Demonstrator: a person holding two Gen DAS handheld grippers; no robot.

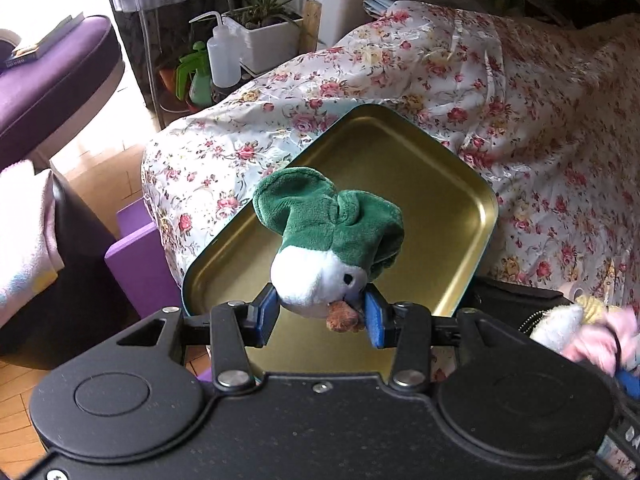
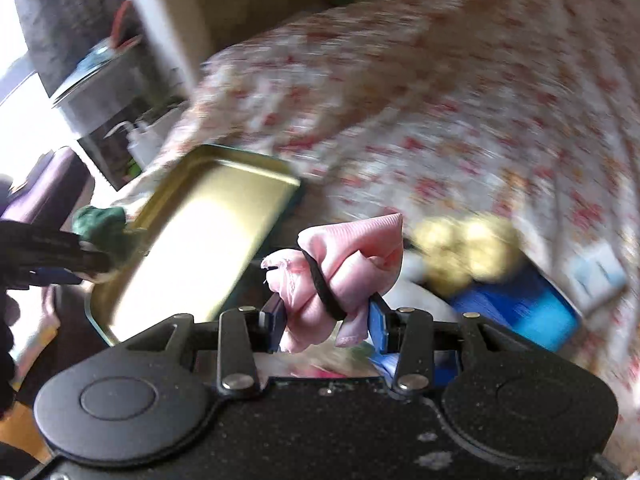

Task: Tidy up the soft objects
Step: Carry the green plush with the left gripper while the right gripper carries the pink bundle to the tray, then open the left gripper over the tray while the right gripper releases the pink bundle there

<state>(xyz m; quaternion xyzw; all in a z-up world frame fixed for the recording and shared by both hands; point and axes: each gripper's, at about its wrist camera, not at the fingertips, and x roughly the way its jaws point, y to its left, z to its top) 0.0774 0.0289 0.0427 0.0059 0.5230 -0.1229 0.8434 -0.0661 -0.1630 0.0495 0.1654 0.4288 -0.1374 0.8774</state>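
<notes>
The left gripper [image 1: 322, 314] was clamped on the white base of a green plush [image 1: 330, 236], held over the gold tin [image 1: 452, 200] that lay open on the floral cloth [image 1: 520, 112]. The right gripper [image 2: 326, 316] was clamped on a pink bundle [image 2: 340, 264] bound by a black band, with the tin at its 10 o'clock.

Only the left view was sharp: it showed a white planter [image 1: 272, 40] at 12 o'clock, a squeeze bottle [image 1: 222, 56] and green sprayer [image 1: 192, 76] at 11, a purple seat [image 1: 52, 80] at 10, a purple block [image 1: 140, 256] at 9, and the pink bundle blurred at 4. Only the right view, badly smeared, showed a yellow soft thing [image 2: 464, 256] at 2 o'clock beside the bundle and a blue box [image 2: 520, 308] at 3, plus the left gripper and plush at 9.

The cloth draped a raised surface; wood flooring [image 1: 100, 168] showed beyond its edge.
</notes>
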